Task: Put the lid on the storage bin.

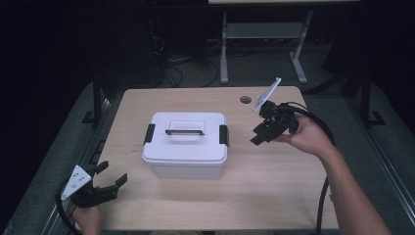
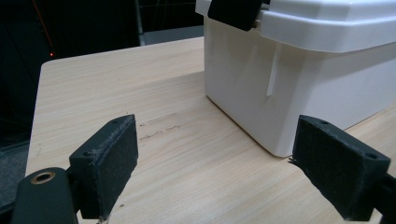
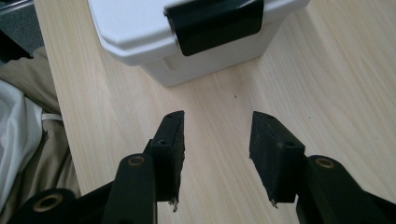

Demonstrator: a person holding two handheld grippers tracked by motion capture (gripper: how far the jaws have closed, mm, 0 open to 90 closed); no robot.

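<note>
High view: white box point(image 1: 186, 147) at frame centre; left gripper point(image 1: 111, 177) lower left and right gripper point(image 1: 258, 134) right of centre, both jaws apart, empty.

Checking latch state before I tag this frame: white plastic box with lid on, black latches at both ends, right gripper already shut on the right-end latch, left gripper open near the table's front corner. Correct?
One thing is off. The right gripper is not shut on the black latch: the right gripper view shows its jaws apart over bare table, short of the latch. The rest holds: the white plastic box is lidded and the left gripper is open.
</note>
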